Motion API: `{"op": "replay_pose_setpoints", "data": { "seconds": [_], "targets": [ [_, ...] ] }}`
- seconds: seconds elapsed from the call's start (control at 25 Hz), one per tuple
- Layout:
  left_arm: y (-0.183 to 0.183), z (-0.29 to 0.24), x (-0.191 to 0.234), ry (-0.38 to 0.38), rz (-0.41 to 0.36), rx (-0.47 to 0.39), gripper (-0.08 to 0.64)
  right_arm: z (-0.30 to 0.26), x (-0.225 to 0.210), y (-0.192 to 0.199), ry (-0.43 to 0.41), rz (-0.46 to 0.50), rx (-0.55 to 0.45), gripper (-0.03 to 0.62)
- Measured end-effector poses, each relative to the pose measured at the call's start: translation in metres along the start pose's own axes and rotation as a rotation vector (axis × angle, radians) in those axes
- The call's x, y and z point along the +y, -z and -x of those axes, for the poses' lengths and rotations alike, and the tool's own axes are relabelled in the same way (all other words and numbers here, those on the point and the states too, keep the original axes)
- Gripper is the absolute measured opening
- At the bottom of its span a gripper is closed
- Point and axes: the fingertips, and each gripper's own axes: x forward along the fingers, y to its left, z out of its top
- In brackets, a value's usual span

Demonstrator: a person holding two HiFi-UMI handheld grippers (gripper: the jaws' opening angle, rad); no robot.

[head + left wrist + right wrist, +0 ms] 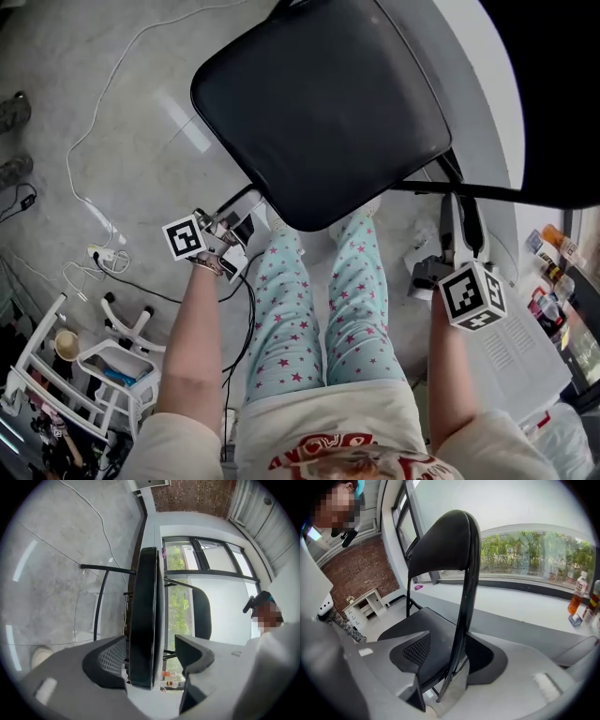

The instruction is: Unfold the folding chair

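Note:
The black folding chair stands in front of me, its seat (323,103) level and filling the top of the head view. My left gripper (228,232) is at the seat's near left corner. In the left gripper view the seat (143,616) shows edge-on between the open jaws of the left gripper (150,653); the left pad lies against it and a gap shows on the right. My right gripper (459,225) straddles the frame tube (450,190). In the right gripper view the thin tube (461,620) runs up to the backrest (440,545) between the wide-apart jaws of the right gripper (450,653).
My legs in star-print trousers (319,319) stand just behind the seat. A white cable (94,141) and a power strip (108,255) lie on the grey floor at left. A white rack (94,366) is at lower left, a white box (525,361) at right, bottles (577,595) on the sill.

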Motion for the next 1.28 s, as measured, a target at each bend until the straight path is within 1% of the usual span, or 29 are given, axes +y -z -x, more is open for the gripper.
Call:
{"op": "replay_pose_setpoints", "data": {
  "seconds": [0.04, 0.08, 0.12, 0.16, 0.2, 0.28, 0.36, 0.44, 0.52, 0.6, 0.68, 0.8, 0.88, 0.96, 1.04, 1.12, 1.2, 1.28],
  "targets": [
    [0.002, 0.006, 0.001, -0.048, -0.011, -0.026, 0.318, 0.001, 0.003, 0.001, 0.000, 0.000, 0.004, 0.259],
    [0.002, 0.013, 0.004, -0.112, -0.041, -0.048, 0.318, 0.002, 0.007, 0.003, -0.002, 0.001, 0.009, 0.257],
    [0.003, 0.019, 0.005, -0.176, -0.091, -0.057, 0.317, 0.003, 0.012, 0.004, -0.006, 0.005, 0.016, 0.256],
    [0.004, 0.022, 0.003, -0.215, -0.161, -0.051, 0.316, 0.005, 0.018, 0.004, -0.011, 0.010, 0.020, 0.256],
    [0.006, 0.020, -0.005, -0.225, -0.235, -0.035, 0.316, 0.007, 0.023, 0.002, -0.017, 0.019, 0.021, 0.255],
    [0.014, 0.013, -0.026, -0.215, -0.345, 0.016, 0.314, 0.012, 0.037, -0.006, -0.033, 0.041, 0.005, 0.250],
    [0.026, 0.007, -0.050, -0.204, -0.423, 0.066, 0.305, 0.020, 0.052, -0.017, -0.056, 0.059, -0.019, 0.241],
    [0.033, 0.003, -0.079, -0.180, -0.487, 0.080, 0.291, 0.029, 0.067, -0.028, -0.084, 0.076, -0.042, 0.234],
    [0.032, 0.001, -0.112, -0.145, -0.551, 0.043, 0.275, 0.037, 0.081, -0.038, -0.115, 0.097, -0.063, 0.229],
    [0.023, 0.002, -0.151, -0.113, -0.624, -0.015, 0.236, 0.047, 0.096, -0.049, -0.146, 0.119, -0.086, 0.224],
    [0.018, 0.006, -0.190, -0.095, -0.707, -0.050, 0.213, 0.058, 0.113, -0.058, -0.180, 0.133, -0.103, 0.225],
    [0.020, 0.012, -0.242, -0.053, -0.829, -0.068, 0.154, 0.078, 0.139, -0.071, -0.236, 0.165, -0.123, 0.215],
    [0.025, 0.017, -0.272, -0.028, -0.897, -0.069, 0.118, 0.091, 0.156, -0.078, -0.267, 0.187, -0.135, 0.194],
    [0.024, 0.026, -0.300, -0.028, -0.948, -0.103, 0.099, 0.105, 0.171, -0.086, -0.290, 0.194, -0.149, 0.158],
    [0.019, 0.040, -0.330, -0.037, -0.976, -0.165, 0.081, 0.121, 0.187, -0.098, -0.310, 0.204, -0.181, 0.140],
    [0.015, 0.052, -0.359, -0.035, -1.001, -0.220, 0.045, 0.138, 0.203, -0.116, -0.333, 0.214, -0.226, 0.116],
    [0.012, 0.056, -0.384, -0.024, -1.048, -0.240, 0.006, 0.153, 0.219, -0.137, -0.360, 0.220, -0.277, 0.089],
    [0.011, 0.053, -0.407, -0.008, -1.117, -0.237, 0.006, 0.163, 0.234, -0.157, -0.391, 0.240, -0.325, 0.062]
  ]
}}
